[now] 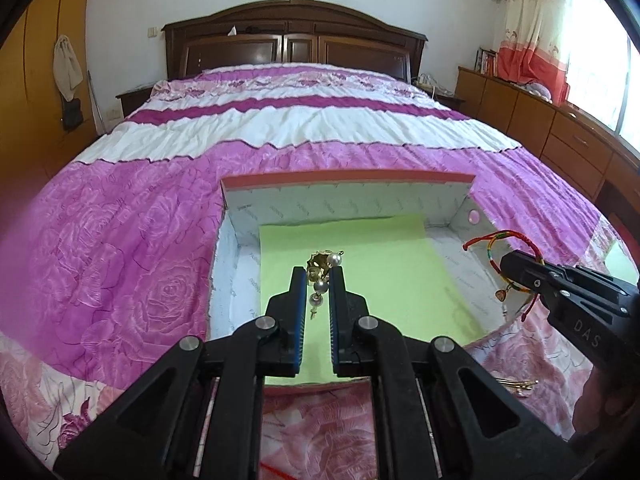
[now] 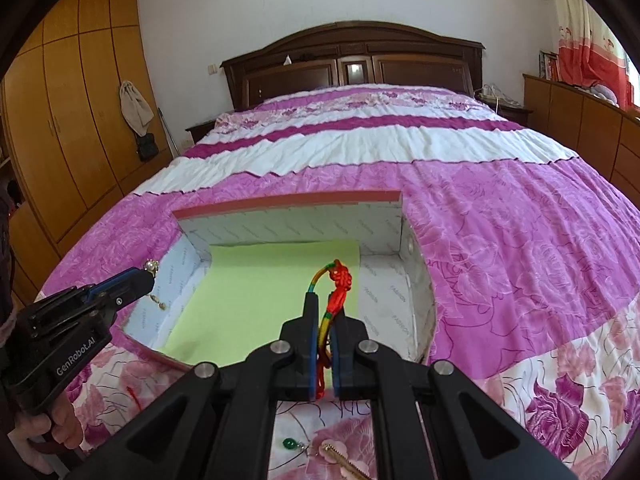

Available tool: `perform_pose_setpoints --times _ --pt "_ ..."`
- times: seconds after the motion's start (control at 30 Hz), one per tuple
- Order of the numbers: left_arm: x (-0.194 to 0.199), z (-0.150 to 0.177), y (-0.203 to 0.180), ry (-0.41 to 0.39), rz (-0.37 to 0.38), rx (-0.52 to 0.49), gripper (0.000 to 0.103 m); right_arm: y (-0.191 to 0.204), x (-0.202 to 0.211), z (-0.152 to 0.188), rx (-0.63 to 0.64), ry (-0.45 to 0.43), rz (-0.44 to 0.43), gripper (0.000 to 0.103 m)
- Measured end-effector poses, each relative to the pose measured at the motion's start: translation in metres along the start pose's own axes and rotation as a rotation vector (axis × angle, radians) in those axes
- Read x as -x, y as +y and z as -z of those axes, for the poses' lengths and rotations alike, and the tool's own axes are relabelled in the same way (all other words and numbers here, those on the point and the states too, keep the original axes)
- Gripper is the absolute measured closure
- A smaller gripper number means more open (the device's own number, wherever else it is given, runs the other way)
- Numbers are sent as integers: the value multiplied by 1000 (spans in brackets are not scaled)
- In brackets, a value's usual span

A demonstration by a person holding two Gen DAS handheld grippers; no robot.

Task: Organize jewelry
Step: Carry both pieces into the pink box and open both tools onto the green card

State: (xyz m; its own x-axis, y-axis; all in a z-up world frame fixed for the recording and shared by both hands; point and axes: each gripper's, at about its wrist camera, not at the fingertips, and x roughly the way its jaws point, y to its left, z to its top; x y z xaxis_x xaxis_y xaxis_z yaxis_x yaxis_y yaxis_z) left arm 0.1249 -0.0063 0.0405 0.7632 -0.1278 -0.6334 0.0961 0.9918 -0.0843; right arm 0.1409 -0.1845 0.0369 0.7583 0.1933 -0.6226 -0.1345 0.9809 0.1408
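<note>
So far nothing is seen laid in the open box (image 1: 344, 196), above whose green liner (image 1: 372, 264) a pearl earring (image 1: 320, 280) is pinched by the left gripper (image 1: 319, 276) and a braided bracelet (image 2: 332, 300) by the right gripper (image 2: 325, 308), while loose pieces (image 2: 316, 450) are left on the bedspread (image 2: 520, 240).

I see a bright, daylit room in both views. Light pours in from the window (image 1: 612, 60) at the right, which is blown out to white glare, and the curtain (image 1: 536, 20) beside it glows. The bedspread (image 1: 320, 128) is evenly lit, with only soft shadows. Fisheye distortion bends the bed and wardrobe (image 2: 60, 112) into curves, and the corners fall off to black. On my left wrist view, the left edge smears into a pink blur.
</note>
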Motion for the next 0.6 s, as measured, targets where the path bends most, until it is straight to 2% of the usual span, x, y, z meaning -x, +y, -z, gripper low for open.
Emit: perform_pose_setpoints --times 0.37,0.6 --pt "-37 15 1 98 -20 -5 101 -7 -34 14 -4 113 22 97" --pt "-50 20 4 139 -42 8 99 -7 -42 18 11 130 31 96"
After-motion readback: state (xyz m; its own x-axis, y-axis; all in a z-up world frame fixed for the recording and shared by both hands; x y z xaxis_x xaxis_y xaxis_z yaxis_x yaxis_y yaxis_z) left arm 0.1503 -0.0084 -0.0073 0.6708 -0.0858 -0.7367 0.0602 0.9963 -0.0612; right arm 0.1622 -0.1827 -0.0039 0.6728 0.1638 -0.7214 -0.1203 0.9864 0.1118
